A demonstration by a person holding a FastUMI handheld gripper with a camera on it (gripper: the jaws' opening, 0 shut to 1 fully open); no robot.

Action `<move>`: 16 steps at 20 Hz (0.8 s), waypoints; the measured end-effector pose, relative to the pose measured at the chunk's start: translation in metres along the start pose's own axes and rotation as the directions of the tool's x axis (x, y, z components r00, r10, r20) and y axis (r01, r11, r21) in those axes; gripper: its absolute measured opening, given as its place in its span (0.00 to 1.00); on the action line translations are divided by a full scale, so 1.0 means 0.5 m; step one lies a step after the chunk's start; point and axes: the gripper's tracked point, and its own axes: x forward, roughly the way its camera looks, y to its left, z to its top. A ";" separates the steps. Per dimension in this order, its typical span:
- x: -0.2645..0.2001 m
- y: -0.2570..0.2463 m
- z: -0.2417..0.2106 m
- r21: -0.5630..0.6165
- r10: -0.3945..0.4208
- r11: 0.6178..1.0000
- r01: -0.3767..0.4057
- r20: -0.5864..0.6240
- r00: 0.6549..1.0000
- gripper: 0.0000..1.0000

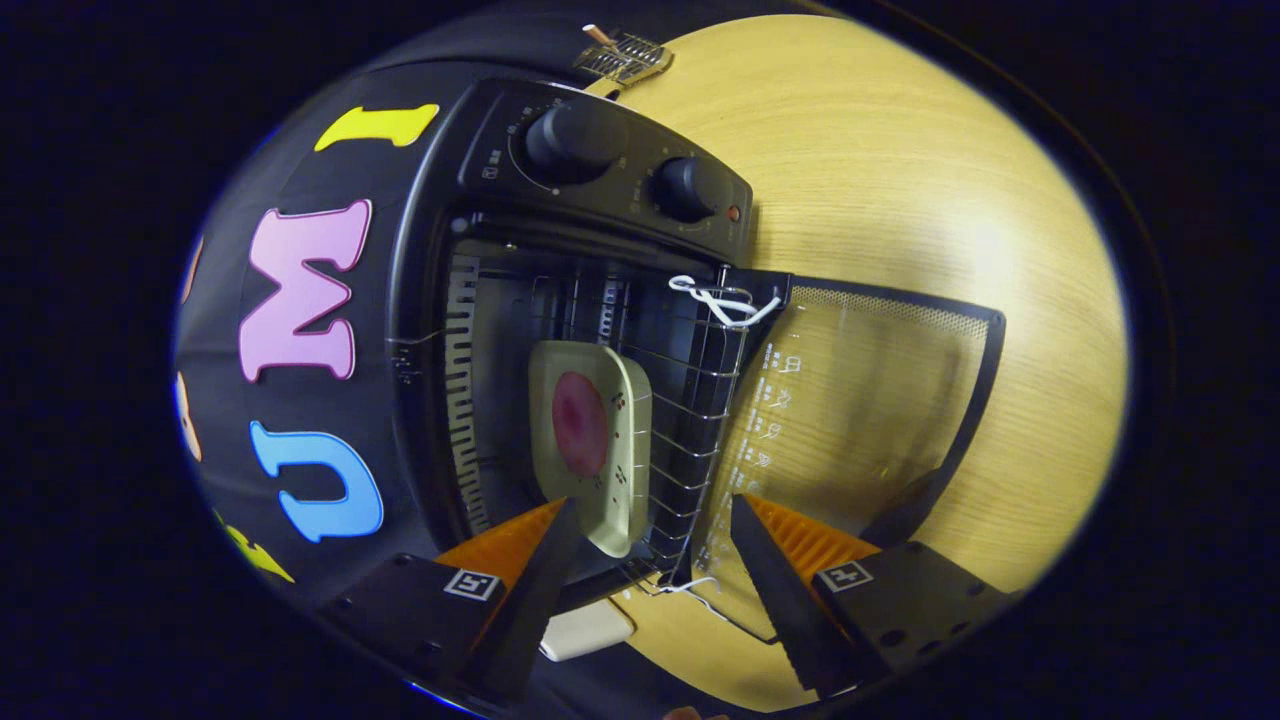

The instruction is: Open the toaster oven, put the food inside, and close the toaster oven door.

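Note:
The view is rolled sideways. A black toaster oven (440,330) with two knobs stands on the wooden table, its glass door (860,400) swung fully down and lying flat. On the wire rack (690,400) inside rests a pale green plate (620,450) carrying a round reddish-pink piece of food (580,422). My gripper (650,510) is open, fingers spread wide just in front of the oven mouth. The plate's near edge lies between the fingertips, touching neither. One finger (520,550) sits by the oven's frame, the other finger (790,550) hovers above the door glass.
White cord loops (722,300) tie the rack to the door hinge. A small wire rack with a wooden handle (620,55) lies on the table (950,180) beyond the oven. A pale flat object (585,632) sits beneath the fingers.

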 end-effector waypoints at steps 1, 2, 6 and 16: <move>-0.010 -0.006 0.003 -0.044 0.001 0.999 -0.001 -0.004 1.000 0.99; -0.023 -0.008 0.005 -0.093 0.008 0.996 -0.009 -0.014 1.000 0.99; -0.072 -0.023 0.026 -0.310 0.029 0.950 -0.034 -0.021 0.999 0.99; -0.172 -0.104 0.049 -0.856 -0.060 0.516 0.036 0.006 0.998 0.99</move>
